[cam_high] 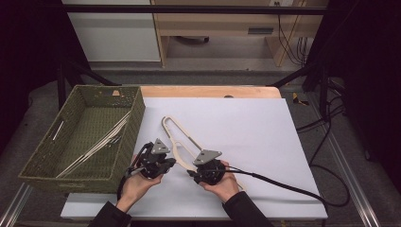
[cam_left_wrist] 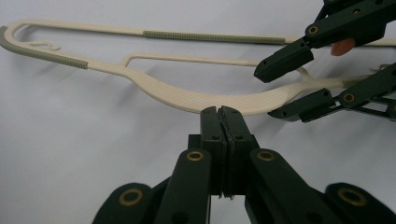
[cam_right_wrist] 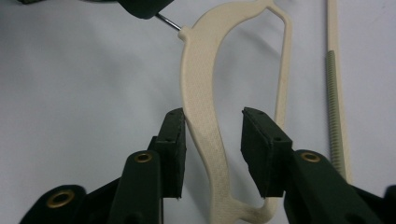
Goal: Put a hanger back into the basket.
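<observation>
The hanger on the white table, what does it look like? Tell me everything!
The hanger is cream plastic, with ribbed grey-green grip strips and a thin metal hook. It lies flat on the white sheet, right of the basket. The left gripper is shut at its middle, on the hook. The right gripper straddles its broad arm, open.

Pale wooden tabletop under a white sheet, on grey carpet floor. Beyond, white cabinet beside light wood shelving. Black frame bars overhead, black cables trailing right. Dim, dark edges
</observation>
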Tool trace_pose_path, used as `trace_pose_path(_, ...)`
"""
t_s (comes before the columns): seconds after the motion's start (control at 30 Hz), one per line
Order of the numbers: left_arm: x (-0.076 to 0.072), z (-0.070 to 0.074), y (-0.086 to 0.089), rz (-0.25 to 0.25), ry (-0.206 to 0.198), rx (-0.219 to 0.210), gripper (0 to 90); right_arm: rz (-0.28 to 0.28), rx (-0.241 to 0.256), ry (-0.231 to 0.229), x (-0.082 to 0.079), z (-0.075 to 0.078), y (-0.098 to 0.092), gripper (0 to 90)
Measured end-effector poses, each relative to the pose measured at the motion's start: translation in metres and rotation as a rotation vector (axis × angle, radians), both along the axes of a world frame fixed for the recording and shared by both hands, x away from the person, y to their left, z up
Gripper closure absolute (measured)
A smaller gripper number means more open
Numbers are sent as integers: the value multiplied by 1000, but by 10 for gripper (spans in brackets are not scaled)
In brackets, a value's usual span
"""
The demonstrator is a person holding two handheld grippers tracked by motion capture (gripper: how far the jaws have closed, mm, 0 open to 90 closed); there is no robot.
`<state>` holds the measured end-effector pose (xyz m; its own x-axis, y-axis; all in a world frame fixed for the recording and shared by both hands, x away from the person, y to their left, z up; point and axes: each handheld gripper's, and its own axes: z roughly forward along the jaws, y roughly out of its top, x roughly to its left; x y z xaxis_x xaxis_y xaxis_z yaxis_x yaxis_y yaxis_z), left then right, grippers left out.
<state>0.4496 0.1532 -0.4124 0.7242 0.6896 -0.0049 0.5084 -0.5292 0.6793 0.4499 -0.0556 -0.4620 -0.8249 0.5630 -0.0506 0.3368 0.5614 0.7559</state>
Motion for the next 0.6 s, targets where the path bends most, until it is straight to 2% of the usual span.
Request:
trace_pose_path(0.03, 0, 0, 0, 0, 0, 0, 889, 0, 0, 0, 0, 0, 0, 627)
trace_pose_path(0.07, 0, 0, 0, -3, 0, 0, 888, 20, -4, 1, 0, 0, -1, 674)
trace_pose_path(0.17, 0, 0, 1, -3, 2, -3, 888, 32, 3, 13, 0, 0, 0, 718)
trace_pose_path(0.27, 0, 1, 2, -6, 8, -10, 887, 36, -9, -1, -1, 0, 0, 730)
trace_pose_path(0.37, 0, 3, 4, -11, -2, -30, 883, 45, -10, -12, -2, 1, 0, 736)
trace_pose_path(0.4, -1, 7, 7, -23, -20, -85, 862, 58, -20, -18, -2, 2, -1, 740)
trace_pose_path(0.43, -1, 7, 7, -23, -20, -85, 809, 58, -20, -18, -2, 2, -1, 740)
trace_pose_path(0.47, -4, 14, 10, -28, -68, -114, 749, 57, -18, -25, -2, 1, -1, 743)
trace_pose_path(0.5, -4, 14, 10, -28, -68, -114, 685, 57, -18, -25, -2, 1, -1, 743)
trace_pose_path(0.53, -7, 20, 13, -19, -117, -141, 620, 61, -16, -29, -3, 2, -2, 750)
trace_pose_path(0.57, -7, 20, 13, -19, -117, -141, 550, 61, -16, -29, -3, 2, -2, 750)
trace_pose_path(0.6, -8, 24, 16, -17, -144, -164, 550, 59, -12, -34, -3, 4, -2, 754)
